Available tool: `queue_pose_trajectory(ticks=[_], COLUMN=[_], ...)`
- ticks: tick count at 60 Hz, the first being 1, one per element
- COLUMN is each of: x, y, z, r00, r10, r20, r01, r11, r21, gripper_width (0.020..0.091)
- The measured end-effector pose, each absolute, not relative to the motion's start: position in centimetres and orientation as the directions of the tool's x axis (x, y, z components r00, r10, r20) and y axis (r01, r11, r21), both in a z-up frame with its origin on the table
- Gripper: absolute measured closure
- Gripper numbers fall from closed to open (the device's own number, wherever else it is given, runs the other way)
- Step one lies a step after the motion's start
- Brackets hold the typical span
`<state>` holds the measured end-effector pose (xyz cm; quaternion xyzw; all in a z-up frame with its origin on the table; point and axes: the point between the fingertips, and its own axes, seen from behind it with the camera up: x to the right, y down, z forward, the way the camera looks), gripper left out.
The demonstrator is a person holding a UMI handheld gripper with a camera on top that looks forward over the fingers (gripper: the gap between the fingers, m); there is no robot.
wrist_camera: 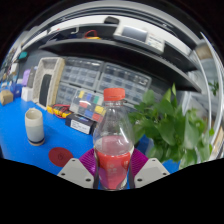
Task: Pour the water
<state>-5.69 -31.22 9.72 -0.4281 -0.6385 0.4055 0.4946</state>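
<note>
While the gripper (112, 172) is squeezing the capped water bottle (113, 148), tipping toward the white cup (35, 126) is risking no pour.

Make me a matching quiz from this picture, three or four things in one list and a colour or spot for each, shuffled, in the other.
Things:
1. bottle
2. cup
3. plant
4. red disc

Descriptions:
A. green leaves, beside the bottle
B. flat on the blue table, ahead of the fingers
C. between the fingers of the gripper, orange cap, red liquid inside
D. pale, upright, beyond the disc

Pairs: 1-C, 2-D, 3-A, 4-B
</note>
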Motion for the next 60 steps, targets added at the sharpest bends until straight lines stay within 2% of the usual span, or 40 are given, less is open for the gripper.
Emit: queue_pose_trajectory(ticks=[11, 19, 29, 41, 52, 60], x=[-7.3, -8.4, -9.6, -11.0, -12.2, -12.5], y=[-36.0, -39.5, -42.4, -45.5, -45.8, -45.9], z=[10.9, 11.3, 12.2, 12.9, 14.0, 13.7], r00=[-0.234, -0.305, -0.317, -0.286, -0.198, -0.188], r10=[0.803, 0.591, 0.276, -0.050, -0.317, -0.405], r20=[0.549, 0.747, 0.907, 0.957, 0.927, 0.895], r01=[0.145, 0.116, 0.004, -0.108, -0.107, -0.107], r11=[0.587, 0.801, 0.957, 0.994, 0.947, 0.914], r21=[-0.797, -0.587, -0.290, 0.020, 0.301, 0.391], gripper_width=[0.0697, 0.0695, 0.0695, 0.0696, 0.0694, 0.0695])
